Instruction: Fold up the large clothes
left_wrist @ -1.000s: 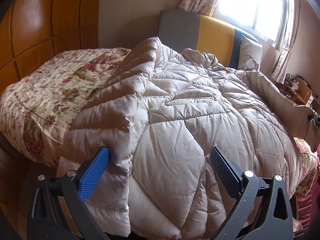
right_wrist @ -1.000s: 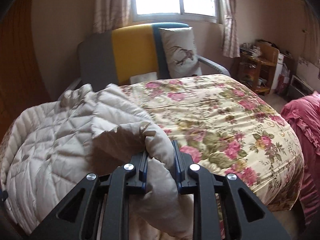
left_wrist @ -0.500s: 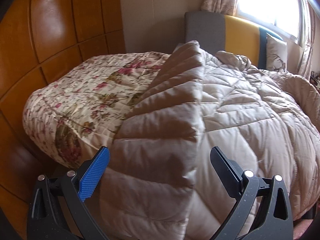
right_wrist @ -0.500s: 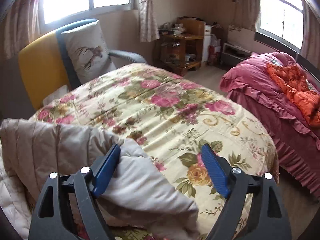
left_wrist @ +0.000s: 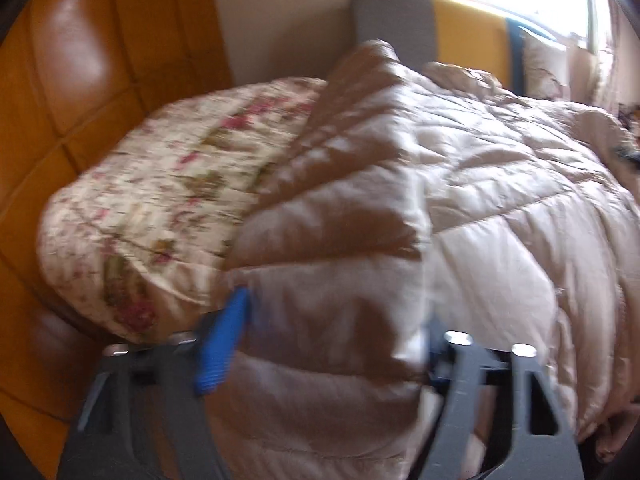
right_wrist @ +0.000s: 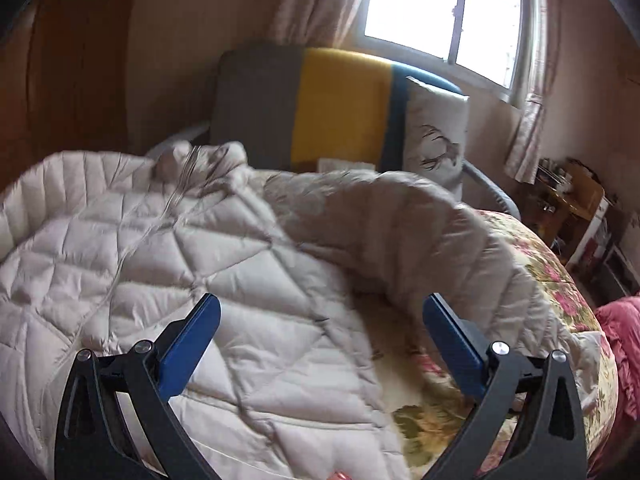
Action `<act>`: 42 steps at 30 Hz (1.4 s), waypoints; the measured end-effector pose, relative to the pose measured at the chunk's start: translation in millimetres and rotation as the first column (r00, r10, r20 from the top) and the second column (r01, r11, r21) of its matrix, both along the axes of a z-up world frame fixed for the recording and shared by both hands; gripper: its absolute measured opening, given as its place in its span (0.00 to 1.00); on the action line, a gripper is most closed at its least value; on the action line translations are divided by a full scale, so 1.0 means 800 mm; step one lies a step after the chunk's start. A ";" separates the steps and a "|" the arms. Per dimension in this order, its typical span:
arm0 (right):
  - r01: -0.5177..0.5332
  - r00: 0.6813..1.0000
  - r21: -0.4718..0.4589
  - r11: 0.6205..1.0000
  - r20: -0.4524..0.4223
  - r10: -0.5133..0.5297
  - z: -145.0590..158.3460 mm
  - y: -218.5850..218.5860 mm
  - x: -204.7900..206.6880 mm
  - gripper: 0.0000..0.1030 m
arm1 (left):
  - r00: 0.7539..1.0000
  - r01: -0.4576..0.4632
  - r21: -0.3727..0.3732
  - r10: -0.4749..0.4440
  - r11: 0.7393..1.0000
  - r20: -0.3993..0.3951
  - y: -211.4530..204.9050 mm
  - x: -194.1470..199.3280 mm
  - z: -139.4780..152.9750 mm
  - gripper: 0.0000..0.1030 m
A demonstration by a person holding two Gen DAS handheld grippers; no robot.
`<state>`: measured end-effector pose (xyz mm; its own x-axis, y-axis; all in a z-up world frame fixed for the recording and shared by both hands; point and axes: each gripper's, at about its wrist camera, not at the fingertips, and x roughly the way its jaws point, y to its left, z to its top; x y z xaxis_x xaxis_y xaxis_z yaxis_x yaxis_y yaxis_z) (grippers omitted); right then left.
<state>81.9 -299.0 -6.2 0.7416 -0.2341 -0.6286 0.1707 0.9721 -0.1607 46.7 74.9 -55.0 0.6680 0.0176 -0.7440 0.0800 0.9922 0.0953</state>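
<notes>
Your left gripper (left_wrist: 332, 344) is closing its jaws around a thick fold at the near edge of the beige quilted down coat (left_wrist: 460, 208), which lies spread over the floral bedspread (left_wrist: 160, 200). Your right gripper (right_wrist: 320, 336) is opening, jaws wide, holding nothing, above the coat's body; one sleeve (right_wrist: 440, 232) curves alongside.

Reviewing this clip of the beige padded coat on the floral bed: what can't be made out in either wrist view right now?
- Left wrist: the left gripper is closing with the padded coat between its fingers; motion blur and bulging fabric hide whether the pads press yet.
- Left wrist: the coat's lower edge is cut off by the frame bottom.
- Right wrist: the right gripper is opening, empty; the sleeve is blurred, its cuff unclear.
- Right wrist: shelf items are too small.
</notes>
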 end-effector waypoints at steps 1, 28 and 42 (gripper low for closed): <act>-0.004 0.999 -0.021 1.000 -0.034 0.003 -0.014 0.005 0.008 0.98 | 1.000 0.011 -0.001 -0.011 1.000 -0.007 0.001 0.002 0.001 0.58; 0.018 0.994 0.156 0.988 -0.112 -0.001 -0.060 -0.020 0.018 0.98 | 0.934 -0.352 -0.122 0.339 0.928 -0.116 0.291 0.277 0.033 0.55; 0.019 0.994 0.155 0.988 -0.107 -0.002 -0.060 -0.020 0.018 0.98 | 0.747 -0.629 -0.277 0.664 0.726 0.043 0.400 0.202 0.078 0.90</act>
<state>96.6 -314.8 -54.0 0.6664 -0.1350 -0.7333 0.1712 0.9849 -0.0257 208.3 394.6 7.7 0.6480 0.3223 -0.6901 -0.5852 0.7906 -0.1802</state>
